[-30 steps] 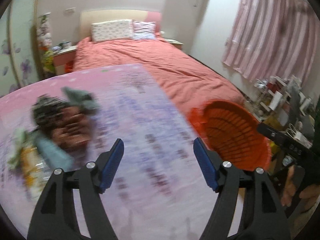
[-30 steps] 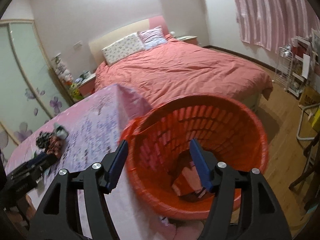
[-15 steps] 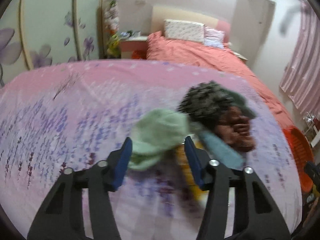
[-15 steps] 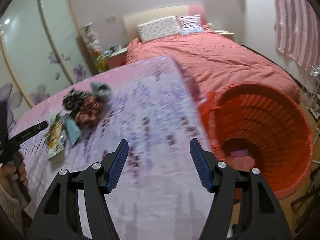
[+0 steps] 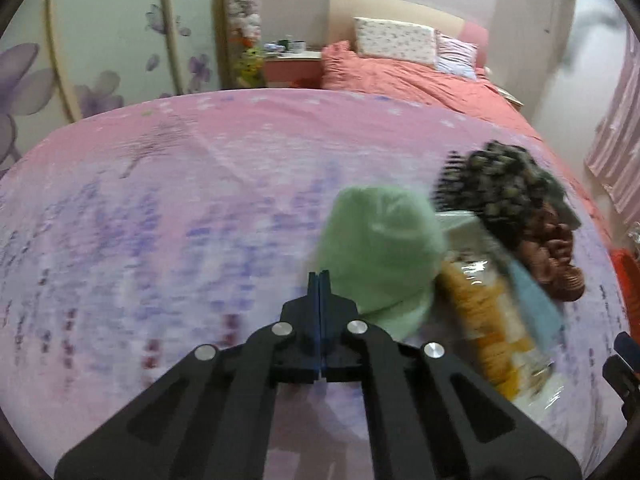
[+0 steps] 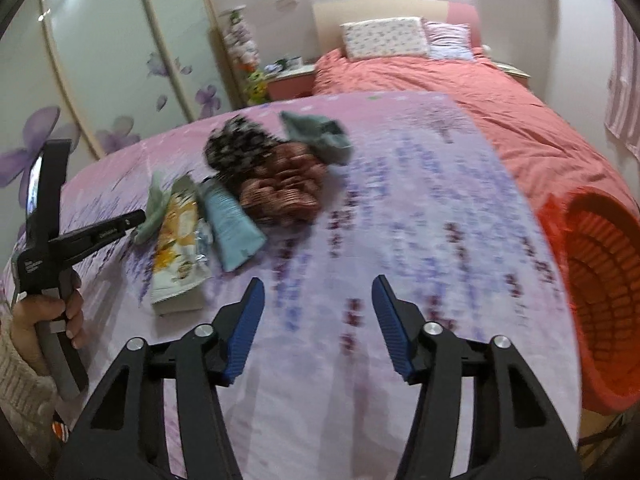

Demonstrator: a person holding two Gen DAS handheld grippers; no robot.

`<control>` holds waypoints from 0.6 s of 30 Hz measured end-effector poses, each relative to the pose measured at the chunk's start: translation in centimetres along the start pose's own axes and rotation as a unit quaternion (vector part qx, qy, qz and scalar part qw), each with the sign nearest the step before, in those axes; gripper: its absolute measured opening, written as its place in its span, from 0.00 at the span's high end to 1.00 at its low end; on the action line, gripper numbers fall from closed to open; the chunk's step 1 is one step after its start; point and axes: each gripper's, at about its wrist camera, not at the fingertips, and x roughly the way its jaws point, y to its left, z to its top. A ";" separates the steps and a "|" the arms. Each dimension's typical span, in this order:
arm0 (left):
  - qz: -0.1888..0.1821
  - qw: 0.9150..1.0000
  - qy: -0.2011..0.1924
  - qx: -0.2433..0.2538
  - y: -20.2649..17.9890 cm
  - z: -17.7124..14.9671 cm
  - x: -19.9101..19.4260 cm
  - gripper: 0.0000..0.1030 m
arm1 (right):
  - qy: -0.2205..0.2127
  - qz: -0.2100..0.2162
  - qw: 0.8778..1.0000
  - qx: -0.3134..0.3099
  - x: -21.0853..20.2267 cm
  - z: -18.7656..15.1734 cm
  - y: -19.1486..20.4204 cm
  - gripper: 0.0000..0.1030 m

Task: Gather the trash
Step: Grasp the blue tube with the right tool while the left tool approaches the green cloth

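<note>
A heap of trash lies on the table's lavender-print cloth (image 6: 420, 208): a pale green crumpled piece (image 5: 380, 248), a yellow-white snack bag (image 6: 178, 240), a light blue packet (image 6: 232, 228), a dark speckled wad (image 6: 236, 148), a reddish-brown wad (image 6: 284, 192) and a grey-green scrap (image 6: 320, 132). My left gripper (image 5: 319, 276) is shut, its tips meeting on the near left edge of the green piece (image 6: 154, 208). My right gripper (image 6: 318, 292) hovers over bare cloth to the right of the heap. Its jaws are closing with nothing between them.
An orange slatted basket (image 6: 592, 280) stands off the table's right edge, tilted toward me. Beyond the table are a bed with a coral cover (image 6: 460, 92), a nightstand (image 6: 288, 76) and floral wardrobe doors (image 6: 120, 60). A hand in a knit sleeve (image 6: 44, 312) holds the left gripper.
Both grippers swung left from the orange basket to the table. The left came up to the green piece and its jaws shut. The right gripper's jaws narrowed a little.
</note>
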 end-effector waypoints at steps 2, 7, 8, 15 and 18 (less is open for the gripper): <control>-0.003 1.000 0.009 -0.024 2.1 -0.2 0.1 0.98 | 0.007 0.007 1.000 -0.004 1.0 0.3 0.9 0.49; -0.021 0.999 0.009 -0.047 3.7 -0.4 0.0 0.97 | 0.022 0.009 0.999 -0.024 3.5 1.4 3.6 0.49; -0.018 0.999 0.009 -0.044 3.5 -0.4 0.0 0.97 | 0.022 0.002 0.999 -0.032 3.9 1.7 4.1 0.49; -0.021 0.999 0.010 -0.045 3.4 -0.3 0.0 0.97 | 0.032 -0.019 0.996 -0.079 6.3 3.2 7.0 0.56; -0.020 0.999 0.010 -0.044 3.5 -0.3 0.3 0.96 | 0.034 -0.017 0.995 -0.091 6.2 2.9 7.2 0.63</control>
